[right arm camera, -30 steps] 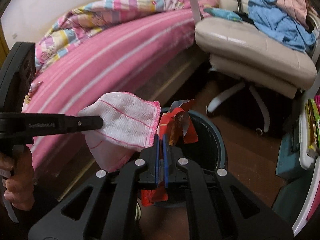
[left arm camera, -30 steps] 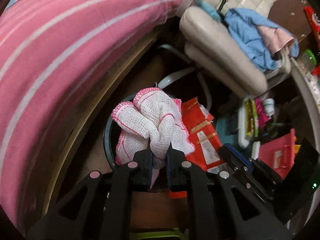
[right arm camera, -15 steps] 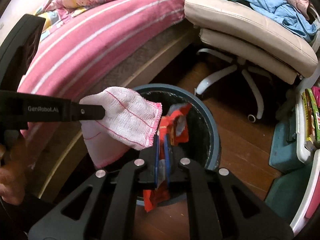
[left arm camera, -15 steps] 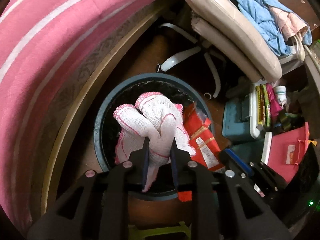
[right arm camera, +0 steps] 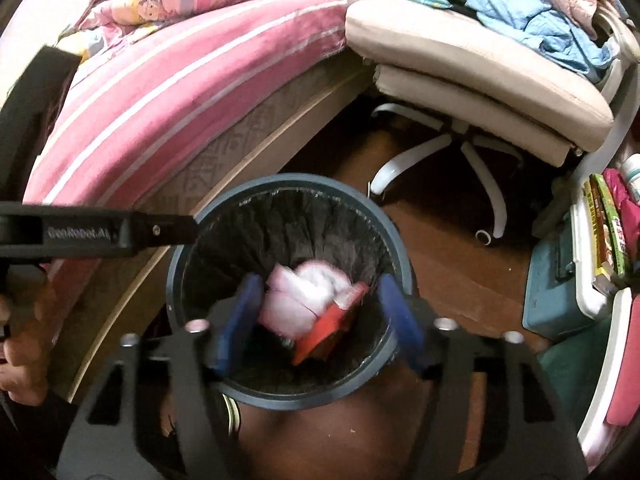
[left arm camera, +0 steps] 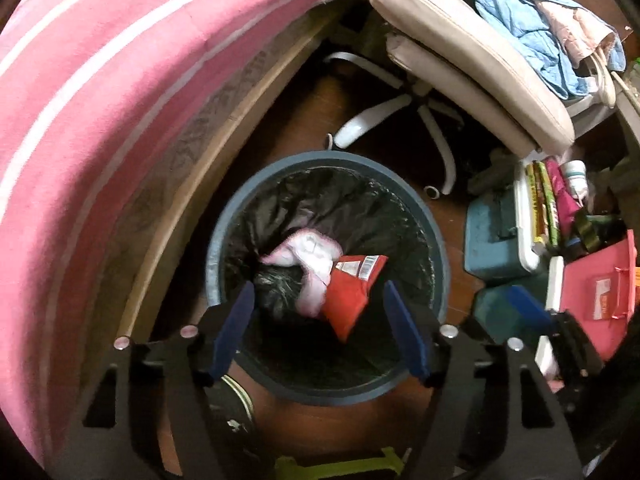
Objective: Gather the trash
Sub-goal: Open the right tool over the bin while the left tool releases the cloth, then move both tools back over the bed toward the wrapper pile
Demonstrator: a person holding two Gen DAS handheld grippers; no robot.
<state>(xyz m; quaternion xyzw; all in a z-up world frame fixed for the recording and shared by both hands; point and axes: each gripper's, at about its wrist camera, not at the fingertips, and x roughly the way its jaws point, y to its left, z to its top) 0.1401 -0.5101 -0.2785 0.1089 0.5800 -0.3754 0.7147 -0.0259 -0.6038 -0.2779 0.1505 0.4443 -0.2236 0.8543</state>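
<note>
A round blue-grey trash bin (left arm camera: 436,236) (right arm camera: 394,232) with a black liner stands on the wood floor beside the bed. Inside it lie a white cloth with pink edging (left arm camera: 310,254) (right arm camera: 304,298) and a red snack wrapper (left arm camera: 352,294) (right arm camera: 326,330), the wrapper against the cloth's right side. My left gripper (left arm camera: 318,308) hangs over the bin's near rim, its jaws opening wide, nothing between the pads. My right gripper (right arm camera: 318,304) hovers over the same bin, jaws also opening and holding nothing. The left gripper's arm (right arm camera: 100,234) crosses the right wrist view at the left.
A pink striped bed (left arm camera: 80,92) curves along the left. A beige office chair (left arm camera: 472,52) piled with blue clothes stands behind the bin, its white legs (left arm camera: 400,108) on the floor. Teal boxes (left arm camera: 496,236), books and a pink folder (left arm camera: 596,284) crowd the right. A hand (right arm camera: 22,336) grips the left tool.
Both grippers sank toward the bin and opened. The cloth left the left gripper and the red wrapper left the right gripper; both now lie in the bin.
</note>
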